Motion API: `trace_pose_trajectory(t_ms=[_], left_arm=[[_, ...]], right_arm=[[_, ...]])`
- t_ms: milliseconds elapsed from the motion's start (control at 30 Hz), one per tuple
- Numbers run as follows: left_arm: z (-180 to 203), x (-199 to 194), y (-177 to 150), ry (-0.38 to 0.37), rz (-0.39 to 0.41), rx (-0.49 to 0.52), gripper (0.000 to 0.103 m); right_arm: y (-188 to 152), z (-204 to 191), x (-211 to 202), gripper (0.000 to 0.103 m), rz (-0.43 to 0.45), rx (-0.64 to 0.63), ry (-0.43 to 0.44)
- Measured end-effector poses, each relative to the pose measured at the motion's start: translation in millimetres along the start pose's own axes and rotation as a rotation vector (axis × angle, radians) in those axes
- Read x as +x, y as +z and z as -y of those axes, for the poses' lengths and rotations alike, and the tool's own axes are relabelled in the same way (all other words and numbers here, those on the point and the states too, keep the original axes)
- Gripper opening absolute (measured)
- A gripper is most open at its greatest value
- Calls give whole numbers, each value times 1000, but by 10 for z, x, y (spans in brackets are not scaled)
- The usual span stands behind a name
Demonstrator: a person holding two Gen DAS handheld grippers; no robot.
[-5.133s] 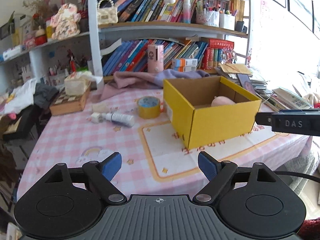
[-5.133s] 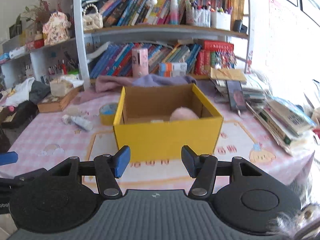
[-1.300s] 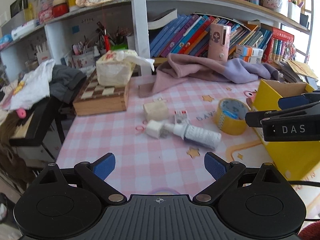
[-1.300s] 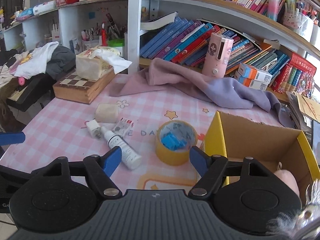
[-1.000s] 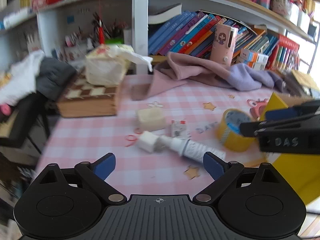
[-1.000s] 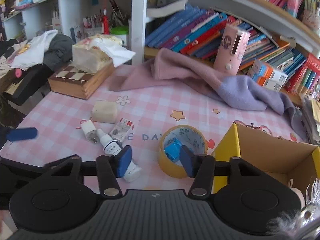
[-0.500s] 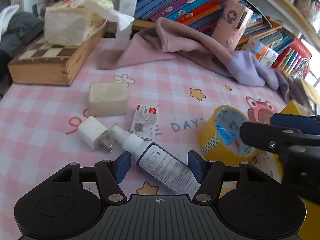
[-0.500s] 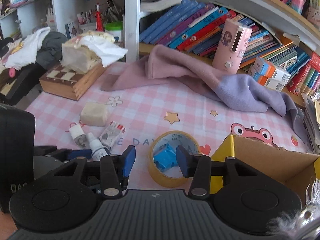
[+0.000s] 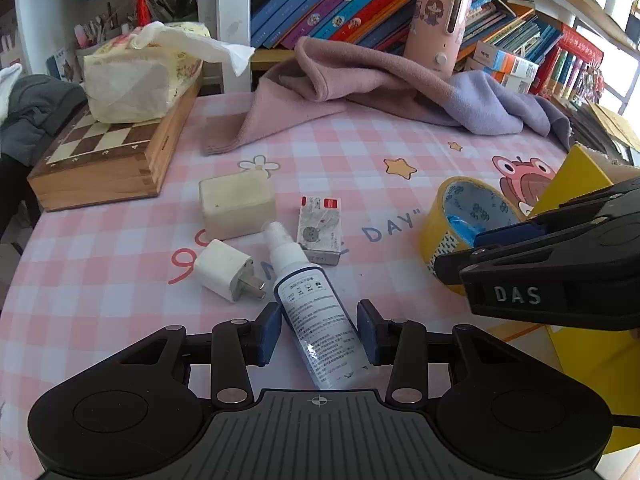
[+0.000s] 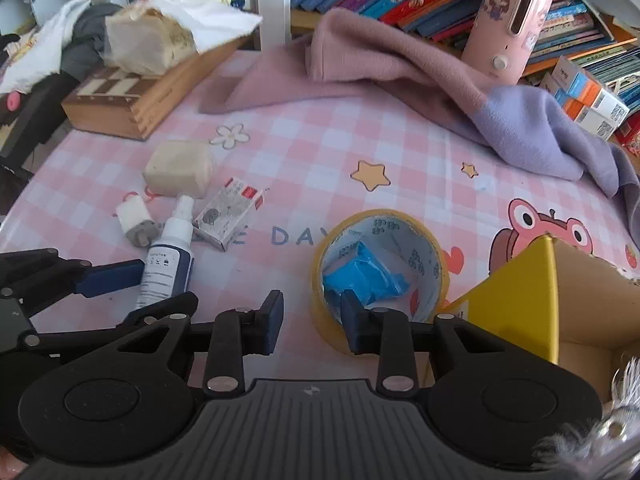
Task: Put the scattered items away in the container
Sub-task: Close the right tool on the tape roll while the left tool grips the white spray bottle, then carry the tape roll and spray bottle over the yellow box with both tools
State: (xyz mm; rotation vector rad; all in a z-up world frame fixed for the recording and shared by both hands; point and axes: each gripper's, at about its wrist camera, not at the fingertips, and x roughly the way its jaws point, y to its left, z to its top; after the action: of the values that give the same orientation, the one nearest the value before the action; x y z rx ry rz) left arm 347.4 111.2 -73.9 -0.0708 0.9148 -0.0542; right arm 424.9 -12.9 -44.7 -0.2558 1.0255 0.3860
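1. On the pink checked table [image 9: 120,280], seen from both wrist cameras, the task's loose things lie in a cluster left of the yellow box [image 10: 516,292]; only one corner of the box shows in either view, and its inside is mostly cut off.
2. Behind them a pink and purple cloth [image 9: 360,92] is heaped against the bookshelf, covering the foot of a pink bottle [image 9: 438,28].
3. A wooden chessboard case [image 9: 104,160] sits at the far left with a tissue pack [image 9: 136,80] on top; its far end runs out of sight.
4. The yellow tape roll [image 10: 380,268] lies flat beside the box corner, with something blue crumpled inside it that I cannot identify.
5. The right gripper [image 10: 310,322] has just been closing: its jaws stand narrow across the near wall of the tape roll, one finger inside the ring and one outside, but whether the pads press it I cannot tell.
6. The spray bottle [image 9: 316,312] lies on its side between the left gripper's [image 9: 320,332] pads; these jaws have just been closing too, and sit close on both flanks, with contact unclear.
7. A beige block [image 9: 236,208], a small printed carton [image 9: 320,228] and a white plug [image 9: 228,270] lie just beside the bottle's nozzle.
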Motion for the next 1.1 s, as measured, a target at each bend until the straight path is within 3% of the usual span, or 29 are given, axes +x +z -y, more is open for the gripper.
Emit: trace_pose_trajectory(t_ms=[133,300,567,1100], left_arm=[[0,70,-35,-13,-17,1,33],[-54,26,-68,-44,-19,-7,31],[-153,-323,-105,-95,35,-82,31],[-298,-1111,-388,-125,120,-140,31]], right_arm=[[12,-23,72,25,-14,-16,-7],[-3,-32,68,8,3,-35,-13],[-50,-147,-284,8,108,-66,27],[-446,-422,-998,8,188,-18,142]])
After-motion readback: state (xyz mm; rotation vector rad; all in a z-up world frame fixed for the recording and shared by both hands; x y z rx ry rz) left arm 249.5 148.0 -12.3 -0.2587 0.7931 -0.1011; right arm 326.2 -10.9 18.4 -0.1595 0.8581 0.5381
